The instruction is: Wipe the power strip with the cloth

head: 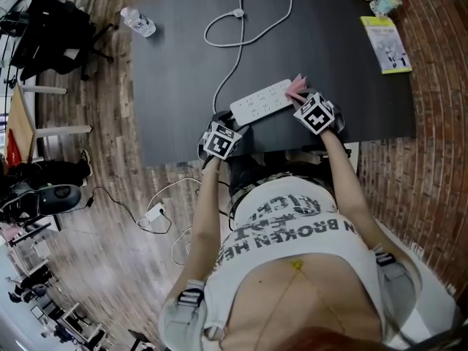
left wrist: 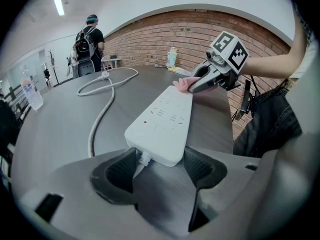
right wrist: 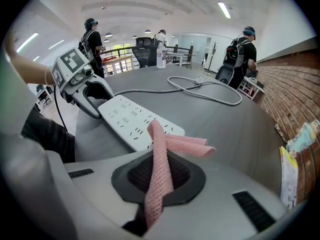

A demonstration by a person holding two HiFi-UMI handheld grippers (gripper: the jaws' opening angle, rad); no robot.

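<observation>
Dark table [head: 175,86] under head view, white power strip [head: 262,101] near front edge, cable [head: 239,42] looped beyond; left gripper view: left gripper [left wrist: 159,166] clamped across power strip's cable end; right gripper view: right gripper [right wrist: 159,176] clenched on pink cloth [right wrist: 160,149], at power strip's opposite end.

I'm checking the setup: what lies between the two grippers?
The power strip, seen in the head view: the left gripper grips its cord end, and the right gripper holds the cloth at its other end.
</observation>
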